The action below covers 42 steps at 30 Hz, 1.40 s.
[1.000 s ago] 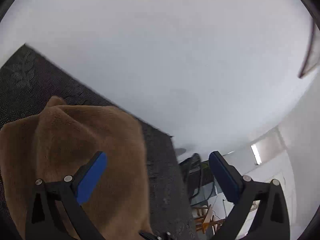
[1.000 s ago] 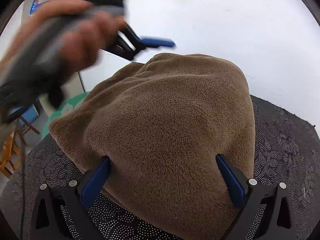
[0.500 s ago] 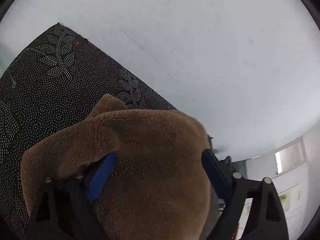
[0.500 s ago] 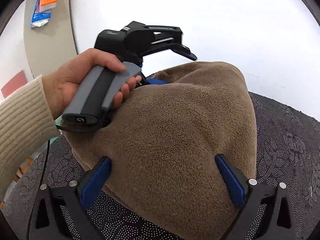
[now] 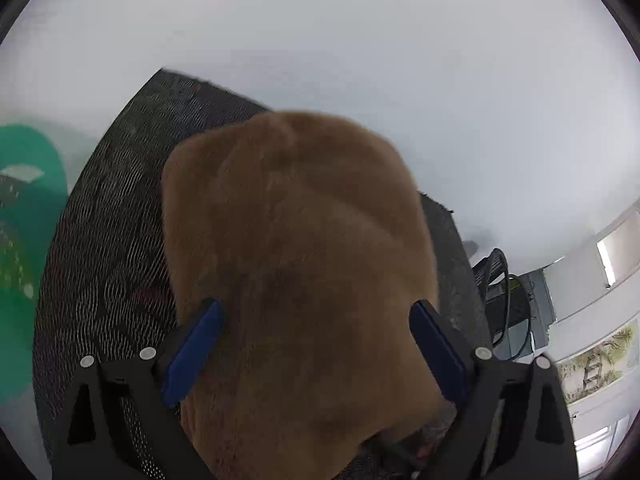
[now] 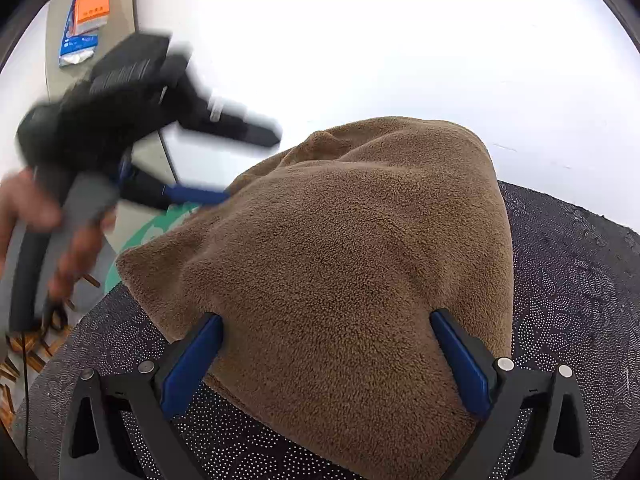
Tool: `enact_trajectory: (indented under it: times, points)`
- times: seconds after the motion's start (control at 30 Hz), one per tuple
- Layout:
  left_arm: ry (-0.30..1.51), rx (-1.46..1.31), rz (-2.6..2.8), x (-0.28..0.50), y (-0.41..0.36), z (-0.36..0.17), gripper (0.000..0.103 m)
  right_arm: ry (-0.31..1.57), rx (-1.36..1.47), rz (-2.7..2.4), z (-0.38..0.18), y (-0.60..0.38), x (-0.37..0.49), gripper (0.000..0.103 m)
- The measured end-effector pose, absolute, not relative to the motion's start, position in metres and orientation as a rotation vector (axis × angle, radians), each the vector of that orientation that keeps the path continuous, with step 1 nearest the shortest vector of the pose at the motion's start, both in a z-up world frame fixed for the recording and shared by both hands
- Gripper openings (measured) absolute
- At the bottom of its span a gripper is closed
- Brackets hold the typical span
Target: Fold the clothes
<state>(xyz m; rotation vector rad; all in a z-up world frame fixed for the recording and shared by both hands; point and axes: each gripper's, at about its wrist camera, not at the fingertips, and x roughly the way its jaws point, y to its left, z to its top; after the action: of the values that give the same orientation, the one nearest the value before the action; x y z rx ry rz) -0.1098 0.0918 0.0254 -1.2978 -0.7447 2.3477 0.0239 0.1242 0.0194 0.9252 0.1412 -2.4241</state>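
Nearest to me, the right gripper [image 6: 326, 360] hung over the brown fleece garment [image 6: 352, 264], its jaws spread wide to either side of the bundle and, as far as I could tell, not pinching it. The garment lay heaped in a rounded, partly folded mound on a dark dotted mat [image 6: 572, 280] on the white tabletop [image 6: 400, 40]. Further over, the left gripper [image 5: 316, 348] sat above the far end of the same mound, blurred, jaws opening and holding nothing. It looked like the pause between folds. Next, I reckoned, each gripper needed to find an edge and close on it before turning the fabric over.
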Motion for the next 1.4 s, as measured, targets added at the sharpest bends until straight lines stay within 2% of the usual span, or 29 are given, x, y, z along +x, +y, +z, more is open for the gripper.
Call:
enact_trajectory:
  times: [0.27, 0.43, 0.63, 0.7, 0.83, 0.97, 1.2, 1.4]
  points:
    - [-0.862, -1.203, 2.380, -0.092, 0.080, -0.018, 0.096, 0.241, 0.958, -2.387, 0.017, 0.125, 0.021, 0.103]
    - [-0.908, -1.200, 2.353, -0.098, 0.076, -0.019, 0.096, 0.277, 0.966, -2.382, 0.014, 0.124, 0.019, 0.103]
    - [-1.146, -1.177, 2.187, -0.124, 0.045, -0.015, 0.102, 0.230, 0.957, -2.365, 0.018, 0.130, 0.017, 0.103]
    - [-1.168, -1.163, 2.180, -0.137, 0.038, -0.011, 0.102, 0.225, 0.956, -2.357, 0.019, 0.131, 0.017, 0.103]
    - [-1.193, -1.173, 2.115, -0.165, 0.035, -0.009, 0.102, 0.332, 0.933, -2.352, 0.018, 0.127, 0.030, 0.103]
    - [-1.157, -1.246, 2.031, -0.197, 0.048, -0.017, 0.102, 0.320, 0.930, -2.350, 0.017, 0.127, 0.029, 0.103]
    - [-0.958, -1.427, 2.002, -0.232, 0.071, -0.022, 0.102, 0.276, 0.924, -2.339, 0.017, 0.130, 0.026, 0.103]
    - [-0.826, -1.389, 1.916, -0.241, 0.089, -0.018, 0.102, 0.184, 0.906, -2.312, 0.019, 0.140, 0.023, 0.103]
